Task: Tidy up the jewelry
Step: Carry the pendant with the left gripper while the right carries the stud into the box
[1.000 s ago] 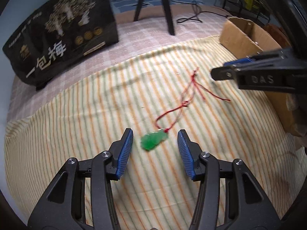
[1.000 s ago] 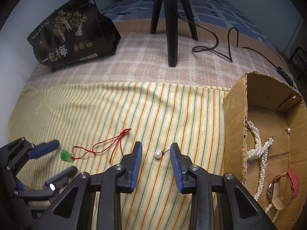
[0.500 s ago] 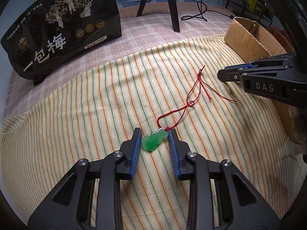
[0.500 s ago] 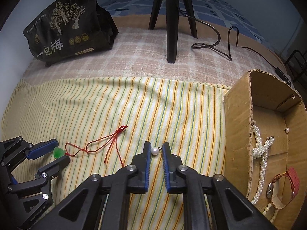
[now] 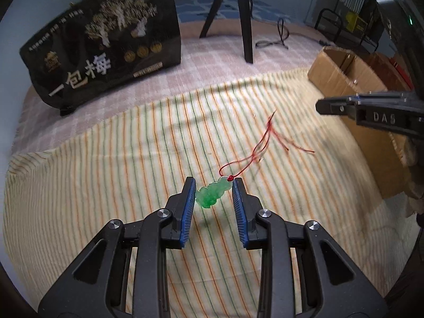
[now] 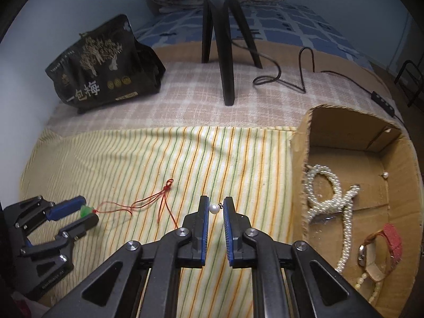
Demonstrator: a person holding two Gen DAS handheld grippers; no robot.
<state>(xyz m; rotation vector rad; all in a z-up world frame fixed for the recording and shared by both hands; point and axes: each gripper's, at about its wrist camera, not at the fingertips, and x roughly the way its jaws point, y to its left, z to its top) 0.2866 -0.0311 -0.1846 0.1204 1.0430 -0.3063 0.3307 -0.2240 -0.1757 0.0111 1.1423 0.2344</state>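
- Both of your jaw pairs are clamped on jewelry: your left gripper (image 5: 214, 194) pinches the green carved jade pendant (image 5: 212, 192) between its blue pads, and your right gripper (image 6: 216, 208) pinches the small white pearl earring (image 6: 214, 208) at its fingertips.
- Your pendant looks raised just off the yellow striped cloth (image 5: 106, 172), with a faint shadow beneath it; its red knotted cord (image 5: 262, 143) trails away to the far right, blurred.
- From your right wrist view, the cord (image 6: 148, 204) runs rightward from the pendant (image 6: 85, 210) across the cloth (image 6: 164, 159), ending just left of your right gripper.
- To the right of your right gripper stands the open brown cardboard box (image 6: 300, 143); inside it lie a white pearl bead necklace (image 6: 331, 198), a red-strapped wristwatch (image 6: 384, 246) near you, and a single tiny pearl (image 6: 385, 175) at the far right.
- Far left on the checked pink blanket (image 6: 185, 106) stands a black printed snack bag (image 6: 103, 66); a black tripod (image 6: 225, 53) stands far centre.
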